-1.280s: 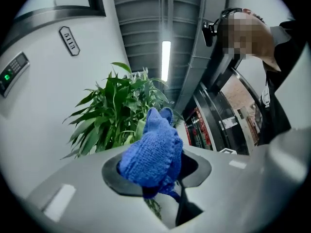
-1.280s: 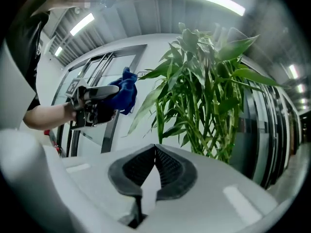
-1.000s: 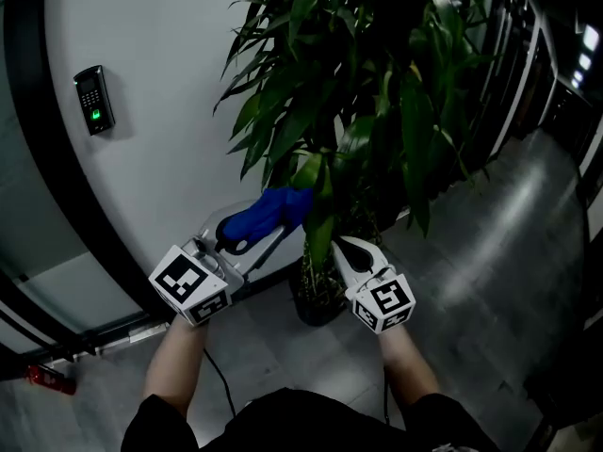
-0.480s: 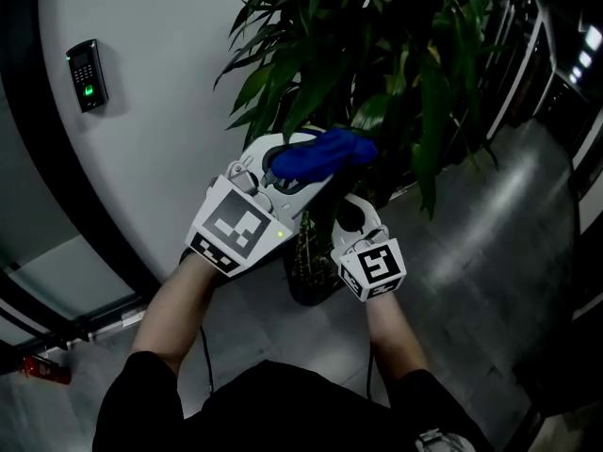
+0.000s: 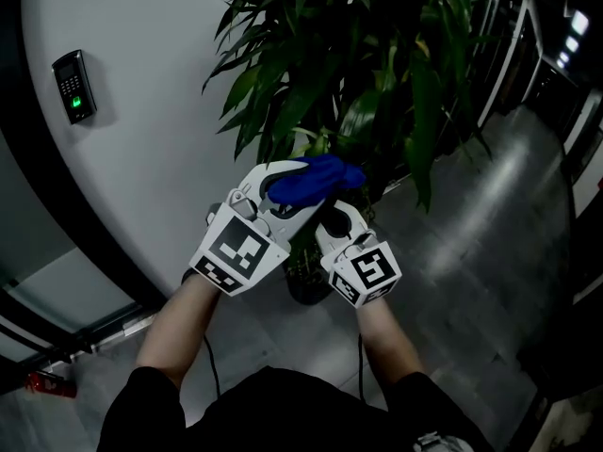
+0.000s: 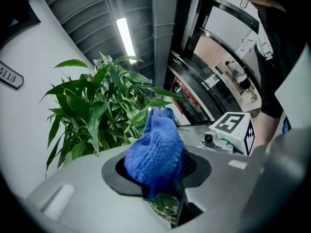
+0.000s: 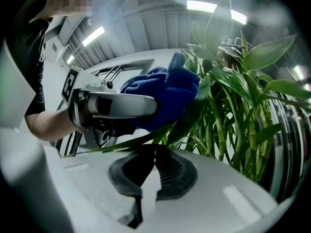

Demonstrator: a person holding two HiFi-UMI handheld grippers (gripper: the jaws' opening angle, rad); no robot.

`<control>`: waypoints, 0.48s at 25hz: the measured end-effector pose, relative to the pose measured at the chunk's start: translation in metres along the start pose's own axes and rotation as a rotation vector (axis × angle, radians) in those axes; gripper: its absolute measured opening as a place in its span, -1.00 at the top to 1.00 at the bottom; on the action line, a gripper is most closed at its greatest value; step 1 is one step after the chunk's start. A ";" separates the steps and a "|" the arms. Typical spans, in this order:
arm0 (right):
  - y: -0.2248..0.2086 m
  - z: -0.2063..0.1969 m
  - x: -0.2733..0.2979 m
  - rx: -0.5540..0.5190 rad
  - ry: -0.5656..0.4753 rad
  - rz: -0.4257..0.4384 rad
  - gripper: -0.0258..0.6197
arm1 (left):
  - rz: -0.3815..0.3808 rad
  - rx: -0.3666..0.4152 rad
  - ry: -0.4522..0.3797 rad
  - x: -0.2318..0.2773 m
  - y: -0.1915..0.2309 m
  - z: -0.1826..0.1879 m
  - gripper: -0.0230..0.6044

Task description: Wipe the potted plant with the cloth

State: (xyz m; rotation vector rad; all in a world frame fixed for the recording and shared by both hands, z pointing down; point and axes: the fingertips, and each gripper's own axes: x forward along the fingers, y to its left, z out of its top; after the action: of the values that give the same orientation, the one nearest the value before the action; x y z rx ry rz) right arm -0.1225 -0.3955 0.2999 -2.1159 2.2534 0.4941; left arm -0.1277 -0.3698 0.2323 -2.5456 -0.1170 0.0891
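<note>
Overhead, in the head view, the potted plant (image 5: 349, 55) fills the top of the frame with long, glossy, pointed green leaves on thin canes. Its dark pot (image 5: 306, 288) shows only in part below the two grippers. The left gripper (image 5: 292, 196) is clenched on the cloth (image 5: 316, 177), a bunched blue knit wad raised against the lower foliage. The right gripper (image 5: 334, 222) sits just beside and under it. A curved white wall (image 5: 151, 149) stands close on the plant's left and carries a keypad (image 5: 71, 85). Bare grey floor (image 5: 471, 243) opens to the right as far as dark-framed glazing.

Next, the left gripper view shows the left gripper (image 6: 155, 169) with its jaws clamped on the cloth (image 6: 155, 149), whose loose end stands up towards the leaves (image 6: 97, 110).

Last, in the right gripper view the right gripper (image 7: 156, 147) has its dark pads pressed together, with one long leaf (image 7: 194, 108) caught at their tips. The cloth (image 7: 165, 93) lies on that leaf's upper side, held there by the left gripper (image 7: 121, 106).
</note>
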 end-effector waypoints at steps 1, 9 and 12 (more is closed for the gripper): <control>0.001 0.001 0.001 0.018 -0.008 0.001 0.91 | -0.002 -0.003 -0.001 -0.001 0.000 0.000 0.43; 0.005 0.003 -0.001 0.076 -0.051 0.001 0.91 | -0.022 0.002 -0.001 -0.016 -0.013 0.004 0.43; 0.008 0.003 -0.002 0.067 -0.054 0.002 0.91 | -0.027 0.000 0.003 -0.021 -0.018 0.003 0.43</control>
State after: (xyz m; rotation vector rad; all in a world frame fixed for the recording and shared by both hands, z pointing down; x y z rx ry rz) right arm -0.1308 -0.3929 0.2988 -2.0429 2.2114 0.4633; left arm -0.1496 -0.3553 0.2410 -2.5436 -0.1503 0.0745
